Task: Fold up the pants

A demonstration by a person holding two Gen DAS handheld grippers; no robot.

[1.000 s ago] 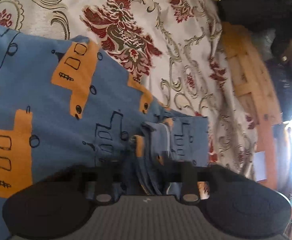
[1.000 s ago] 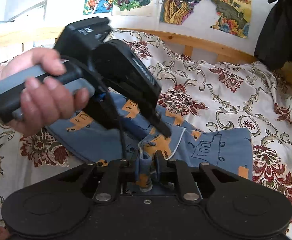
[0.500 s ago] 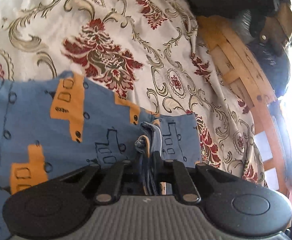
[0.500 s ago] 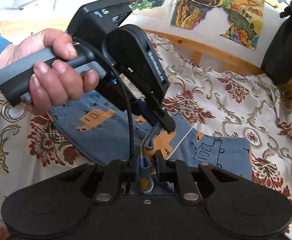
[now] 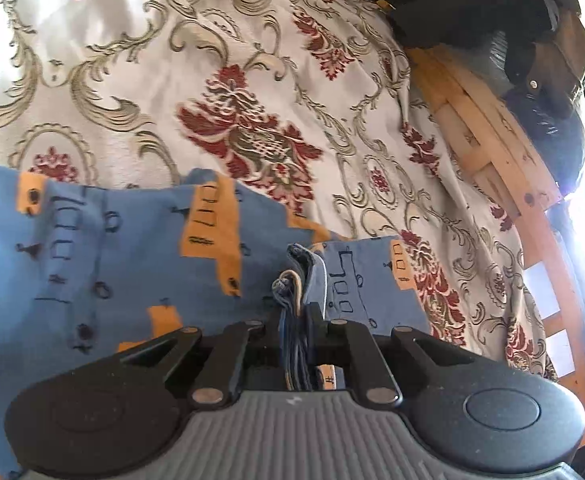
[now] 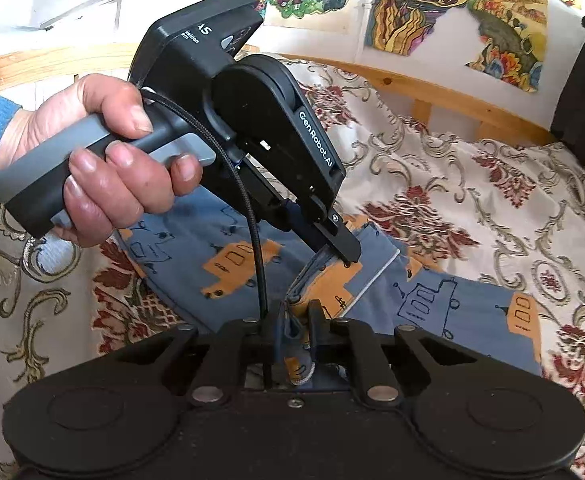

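Note:
Blue pants (image 5: pixel 104 264) printed with orange trucks lie on a floral bedspread (image 5: pixel 220 92). In the left wrist view my left gripper (image 5: pixel 297 320) is shut on a bunched edge of the pants, the layers pinched between its fingers. In the right wrist view my right gripper (image 6: pixel 294 322) is shut on another bunched edge of the pants (image 6: pixel 432 304). The left gripper (image 6: pixel 342 250) shows there too, held by a hand (image 6: pixel 92 168), its tips pinching the fabric just beyond my right gripper. The cloth rises between the two grips.
A wooden bed frame (image 5: pixel 488 148) runs along the bedspread's right edge, with dark clothing (image 5: pixel 472 4) piled on it. In the right wrist view a wooden headboard rail (image 6: pixel 444 96) and colourful drawings (image 6: pixel 416 0) on the wall stand behind the bed.
The left gripper closed on the pants' edge, and both grippers have lifted it upward. More bedspread shows beyond the pants.

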